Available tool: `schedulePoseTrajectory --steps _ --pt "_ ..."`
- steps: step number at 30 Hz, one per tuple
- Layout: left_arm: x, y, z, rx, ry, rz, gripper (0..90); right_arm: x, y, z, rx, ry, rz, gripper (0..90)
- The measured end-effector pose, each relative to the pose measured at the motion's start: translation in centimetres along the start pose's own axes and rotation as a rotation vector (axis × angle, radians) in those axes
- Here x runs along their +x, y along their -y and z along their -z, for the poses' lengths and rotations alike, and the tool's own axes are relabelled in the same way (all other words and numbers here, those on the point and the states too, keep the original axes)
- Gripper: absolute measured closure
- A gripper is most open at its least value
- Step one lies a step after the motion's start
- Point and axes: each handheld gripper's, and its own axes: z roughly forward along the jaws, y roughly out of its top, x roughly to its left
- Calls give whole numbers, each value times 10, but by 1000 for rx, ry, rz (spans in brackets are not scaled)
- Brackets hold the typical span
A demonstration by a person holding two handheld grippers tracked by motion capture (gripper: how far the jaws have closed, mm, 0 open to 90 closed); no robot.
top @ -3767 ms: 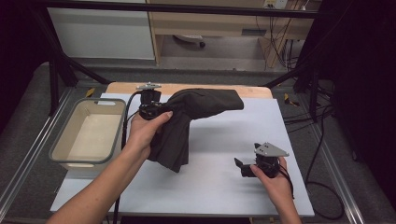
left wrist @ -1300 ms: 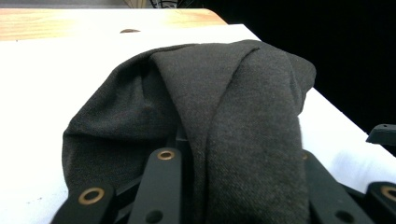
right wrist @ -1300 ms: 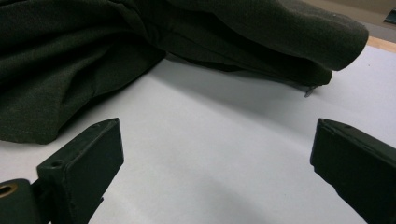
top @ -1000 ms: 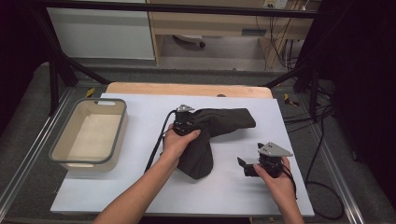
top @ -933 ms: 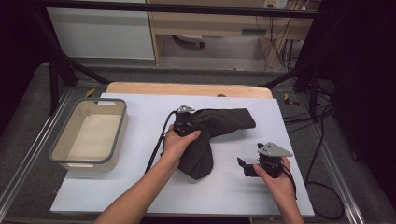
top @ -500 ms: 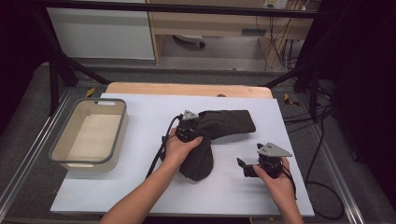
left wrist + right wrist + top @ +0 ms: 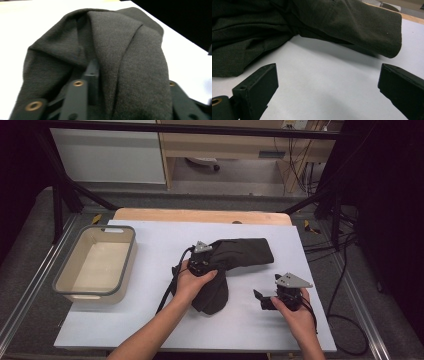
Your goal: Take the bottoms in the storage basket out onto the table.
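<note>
A dark grey garment (image 7: 240, 255) lies crumpled on the white table (image 7: 150, 320), one end reaching far right, the other bunched toward me. My left gripper (image 7: 202, 262) sits at its middle, hand on top. In the left gripper view a fold of the cloth (image 7: 112, 45) lies over and between the jaws. One finger (image 7: 92, 75) stands clear of the fold, and the jaws have just been opening. My right gripper (image 7: 260, 299) rests on the table to the right of the cloth, open. Bare table shows between its fingers (image 7: 329, 80), with the garment (image 7: 337, 17) beyond.
A beige bin with a grey rim (image 7: 62, 287) stands at the table's left edge. A wooden strip (image 7: 200, 215) runs along the far side. Cables (image 7: 170, 290) trail from the left gripper across the table, and more hang off the right side.
My left hand has carried the garment from near the bin rightward to the table's middle and lowered it. Its gripper has shifted slightly right over the last second. The right gripper has stayed put.
</note>
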Motion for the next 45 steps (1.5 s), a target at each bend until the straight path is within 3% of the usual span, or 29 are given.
schedulePoseTrajectory --steps 3,7,9,17,25,45 --pt "1 -1 2 -11 28 8 446 0 0 0 0 0 0 37" --pt "3 -5 4 -22 34 32 256 0 0 -1 3 -1 1 37" --pt "3 -6 5 -23 18 35 233 0 0 -1 4 -1 -1 37" --pt "-1 -17 11 -32 26 40 102 1 0 -1 7 -5 -2 36" --pt "-9 -30 18 -56 68 28 86 0 0 -1 8 -3 -1 35" --pt "-29 -59 43 -90 105 -36 74 1 0 -2 16 -12 -4 30"
